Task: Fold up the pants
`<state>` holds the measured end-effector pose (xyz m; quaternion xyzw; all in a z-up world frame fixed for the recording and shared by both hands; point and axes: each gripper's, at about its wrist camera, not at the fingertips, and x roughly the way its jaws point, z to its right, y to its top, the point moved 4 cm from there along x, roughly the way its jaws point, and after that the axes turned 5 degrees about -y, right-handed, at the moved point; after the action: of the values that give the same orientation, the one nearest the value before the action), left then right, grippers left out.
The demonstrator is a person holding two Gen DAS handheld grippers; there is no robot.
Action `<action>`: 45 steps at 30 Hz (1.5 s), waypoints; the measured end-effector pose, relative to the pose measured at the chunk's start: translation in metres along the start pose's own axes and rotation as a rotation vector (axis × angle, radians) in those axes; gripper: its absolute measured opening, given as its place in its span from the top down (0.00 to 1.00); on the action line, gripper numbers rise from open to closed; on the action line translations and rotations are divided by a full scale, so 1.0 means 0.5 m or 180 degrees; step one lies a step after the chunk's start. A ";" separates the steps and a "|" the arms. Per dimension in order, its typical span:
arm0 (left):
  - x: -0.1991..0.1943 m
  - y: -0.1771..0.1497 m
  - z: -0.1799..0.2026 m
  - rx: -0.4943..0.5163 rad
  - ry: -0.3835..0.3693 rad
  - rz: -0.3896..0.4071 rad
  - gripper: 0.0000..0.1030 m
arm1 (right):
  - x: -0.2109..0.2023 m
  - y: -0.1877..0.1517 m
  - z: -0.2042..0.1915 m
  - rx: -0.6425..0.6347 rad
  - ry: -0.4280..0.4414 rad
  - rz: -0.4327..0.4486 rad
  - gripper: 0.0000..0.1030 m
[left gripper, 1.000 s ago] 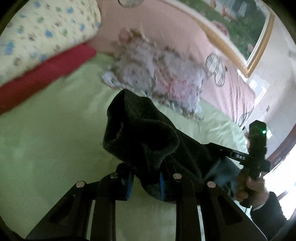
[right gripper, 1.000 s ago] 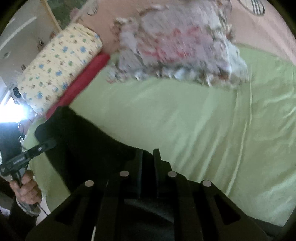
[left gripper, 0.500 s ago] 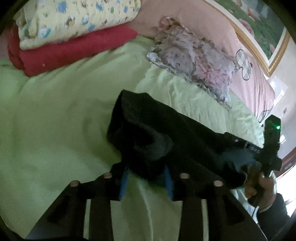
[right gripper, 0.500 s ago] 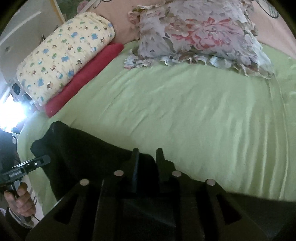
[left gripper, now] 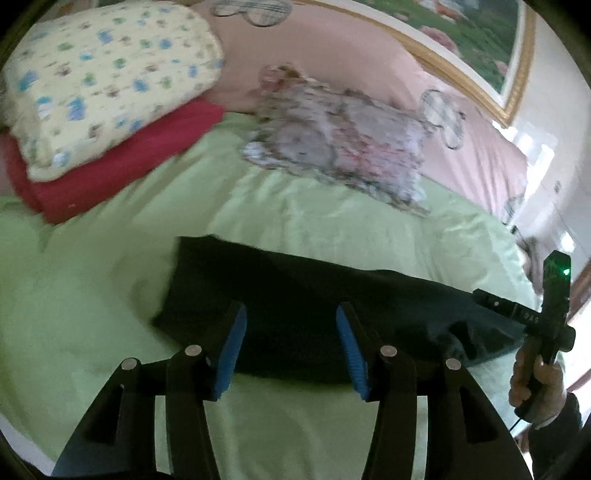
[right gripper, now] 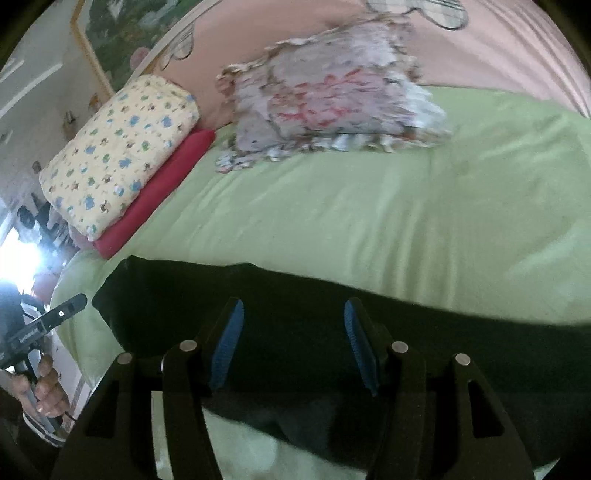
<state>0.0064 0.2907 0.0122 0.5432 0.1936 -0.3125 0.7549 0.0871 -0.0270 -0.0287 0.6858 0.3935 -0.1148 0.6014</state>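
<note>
Since the earlier frames the pants [left gripper: 332, 306] have gone from bunched up and lifted in both grippers to lying flat on the bed [left gripper: 92, 314]; both sets of jaws have just been opening.

Left gripper [left gripper: 291, 345]: jaws apart, blue pads [left gripper: 232, 347] clear of the cloth. The near edge of the pants lies just ahead of and under the fingertips, nothing pinched. Pants run as a dark folded band from ahead of this gripper off to its right, toward the right gripper [left gripper: 491, 302], which a hand [left gripper: 535, 384] holds at the frame's far right.

Right gripper [right gripper: 293, 341]: jaws likewise apart, pads [right gripper: 225, 345] not pressing anything. Dark fabric lies below and ahead of the fingertips and stretches to both sides; no grip on it. Left gripper [right gripper: 74, 302] and its hand [right gripper: 40, 387] are at the left edge of this view, just beyond the end of the pants.

Beyond the pants: bare green sheet. Further out, a floral ruffled pillow [left gripper: 340, 140] ahead, and to its left a yellow printed quilt [left gripper: 103, 77] stacked on a red folded blanket [left gripper: 122, 162]. Pink headboard cover [left gripper: 332, 62] behind them, framed picture [left gripper: 472, 29] above.
</note>
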 end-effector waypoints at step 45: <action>0.335 -0.040 0.722 0.2106 -0.1276 -0.1169 0.32 | -0.289 -0.220 0.429 0.1851 -0.0525 0.0476 0.42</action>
<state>0.0979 -0.0972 0.0135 0.6411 0.0258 -0.5864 0.4944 -0.0157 -0.2851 -0.0722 0.8445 0.2425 -0.2333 0.4166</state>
